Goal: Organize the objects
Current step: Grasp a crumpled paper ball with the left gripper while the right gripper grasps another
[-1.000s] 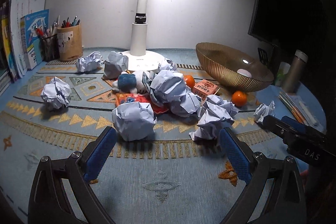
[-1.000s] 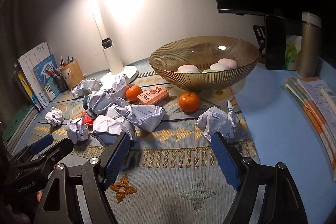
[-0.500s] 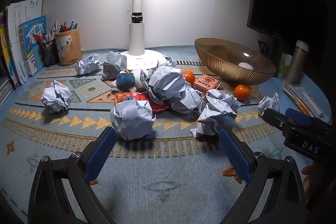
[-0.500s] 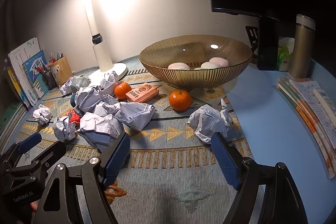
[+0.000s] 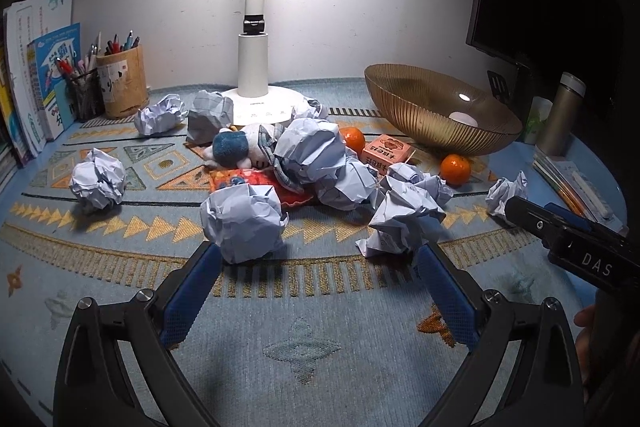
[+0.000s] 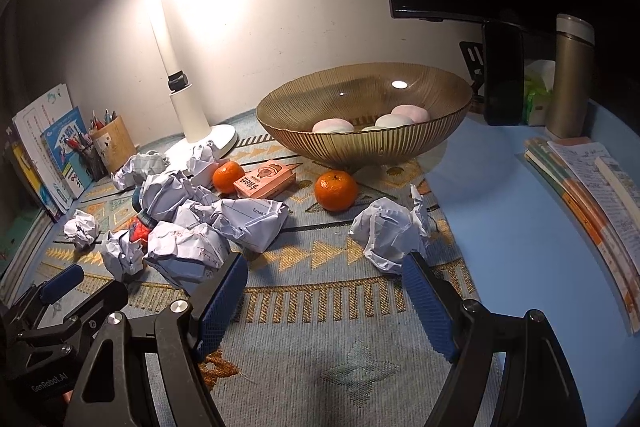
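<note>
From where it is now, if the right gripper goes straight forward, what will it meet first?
Probably the patterned mat: the open right gripper points down at it, between two crumpled papers. Farther along lies a tangerine; depth is unclear.

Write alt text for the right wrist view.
The right gripper hangs open and empty over a patterned mat littered with crumpled paper balls, two oranges and a pink carton. Behind stand a gold bowl and a lit lamp.

Two low, near wrist views across one shared patterned mat (image 5: 312, 307), toward the wall.
</note>
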A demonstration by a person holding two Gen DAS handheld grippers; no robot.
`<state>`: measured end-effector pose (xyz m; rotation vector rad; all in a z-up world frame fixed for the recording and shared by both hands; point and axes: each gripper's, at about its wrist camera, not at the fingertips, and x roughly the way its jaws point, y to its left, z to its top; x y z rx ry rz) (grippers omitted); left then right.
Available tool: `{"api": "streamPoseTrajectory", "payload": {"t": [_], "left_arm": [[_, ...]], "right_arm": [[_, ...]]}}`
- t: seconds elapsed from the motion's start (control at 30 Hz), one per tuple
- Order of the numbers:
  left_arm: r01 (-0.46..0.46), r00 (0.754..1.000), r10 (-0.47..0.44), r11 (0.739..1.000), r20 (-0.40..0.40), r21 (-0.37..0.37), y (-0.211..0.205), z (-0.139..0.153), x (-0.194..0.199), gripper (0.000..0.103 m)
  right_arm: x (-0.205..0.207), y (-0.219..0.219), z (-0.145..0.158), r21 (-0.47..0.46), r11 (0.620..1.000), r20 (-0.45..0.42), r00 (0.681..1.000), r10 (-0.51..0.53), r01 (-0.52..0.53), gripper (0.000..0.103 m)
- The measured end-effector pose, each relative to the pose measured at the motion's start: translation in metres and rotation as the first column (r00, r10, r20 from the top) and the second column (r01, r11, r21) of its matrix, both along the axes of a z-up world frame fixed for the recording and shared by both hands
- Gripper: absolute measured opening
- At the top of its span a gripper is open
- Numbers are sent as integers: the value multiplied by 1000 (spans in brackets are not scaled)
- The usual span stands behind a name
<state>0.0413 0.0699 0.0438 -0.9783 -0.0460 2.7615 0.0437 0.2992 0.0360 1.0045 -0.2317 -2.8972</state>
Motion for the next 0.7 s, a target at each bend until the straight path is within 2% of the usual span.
{"api": "streamPoseTrajectory", "payload": {"t": [0.1, 0.2, 0.37, 0.47, 0.53, 0.6, 0.63, 0.7], "left_arm": [[60, 997, -62, 996, 36, 73, 8, 5, -6, 99], [104, 990, -113, 989, 81, 102, 23, 5, -22, 99], [101, 980, -116, 990, 161, 100, 40, -13, -47, 94], [106, 975, -124, 989, 185, 102, 44, -20, -51, 71], [128, 968, -151, 984, 202, 124, 45, -24, -53, 52], [136, 969, -158, 982, 188, 127, 45, -22, -51, 46], [137, 972, -158, 983, 177, 127, 45, -20, -48, 40], [145, 973, -163, 982, 161, 123, 45, -17, -43, 39]], "right_arm": [[-4, 17, 0, -65, 998, 23, 1000, -13, 14, 78], [-21, 30, -3, -30, 999, 71, 997, -15, 18, 78], [-52, 35, -16, 34, 999, 155, 988, -14, 9, 78], [-62, 34, -25, 30, 1000, 204, 979, -5, -1, 76], [-64, 32, -27, 29, 999, 212, 977, 13, -20, 53], [-64, 31, -28, 23, 999, 217, 976, 29, -35, 44], [-63, 31, -27, 24, 999, 211, 977, 30, -36, 43], [-58, 30, -23, 17, 999, 186, 982, 38, -42, 43]]}}
